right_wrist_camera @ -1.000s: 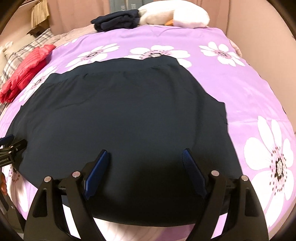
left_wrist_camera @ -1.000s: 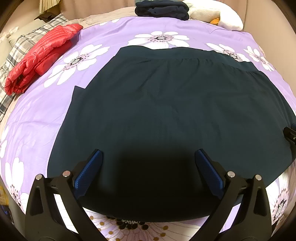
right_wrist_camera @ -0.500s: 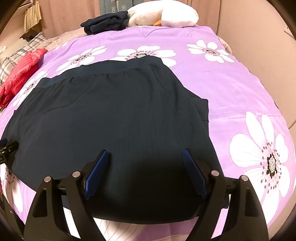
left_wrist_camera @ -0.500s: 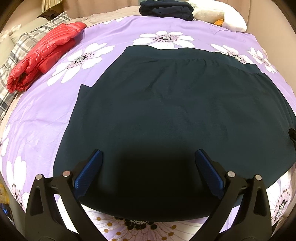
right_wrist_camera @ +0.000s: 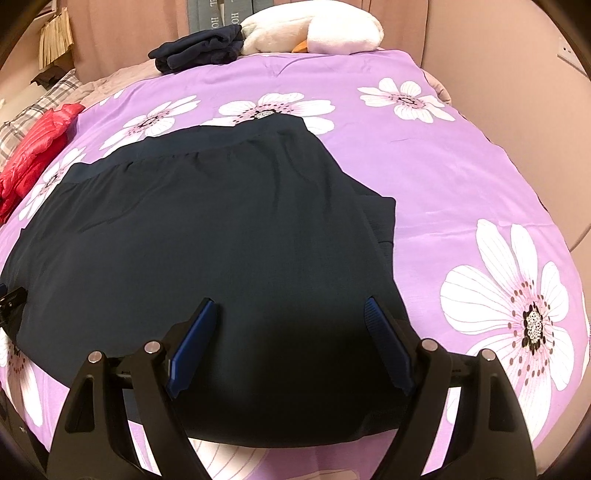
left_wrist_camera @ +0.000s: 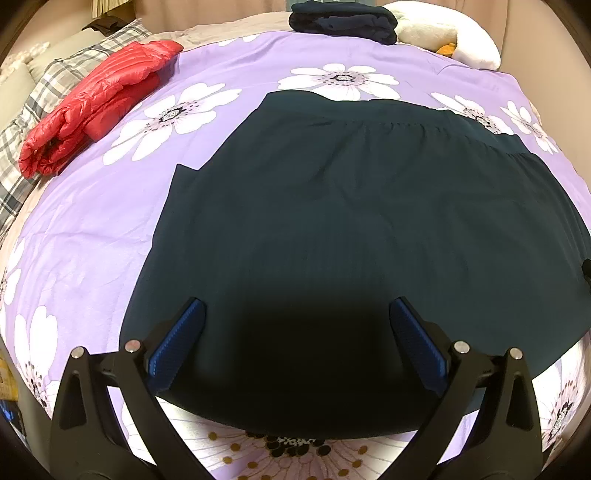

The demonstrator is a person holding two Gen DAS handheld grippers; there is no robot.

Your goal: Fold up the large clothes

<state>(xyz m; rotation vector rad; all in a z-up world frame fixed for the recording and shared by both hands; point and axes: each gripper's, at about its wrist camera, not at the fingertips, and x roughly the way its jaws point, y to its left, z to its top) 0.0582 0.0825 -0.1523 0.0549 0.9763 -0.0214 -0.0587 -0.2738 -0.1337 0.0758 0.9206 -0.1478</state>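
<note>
Left gripper (left_wrist_camera: 295, 332): jaws spread wide, nothing between the blue pads (left_wrist_camera: 177, 345), hanging over the near part of the dark skirt (left_wrist_camera: 351, 229). Right gripper (right_wrist_camera: 290, 332): same, jaws wide apart, empty, over the near right part of the same skirt (right_wrist_camera: 221, 240).

Skirt lies spread flat on the purple flowered bedspread (left_wrist_camera: 92, 229), waistband (left_wrist_camera: 369, 110) at the far side, hem toward the grippers. A fold of fabric sticks out at its left edge in the left view and at its right edge (right_wrist_camera: 384, 218) in the right view. The left gripper's tip shows at the left border of the right view (right_wrist_camera: 11, 299), at the skirt's left edge.

Further out: folded red puffer jacket (left_wrist_camera: 96, 107) far left on the bedspread, beside a plaid pillow (left_wrist_camera: 26, 122). At the far end, a pile of folded dark clothes (right_wrist_camera: 199, 51) and next to it a white plush toy (right_wrist_camera: 314, 33).
</note>
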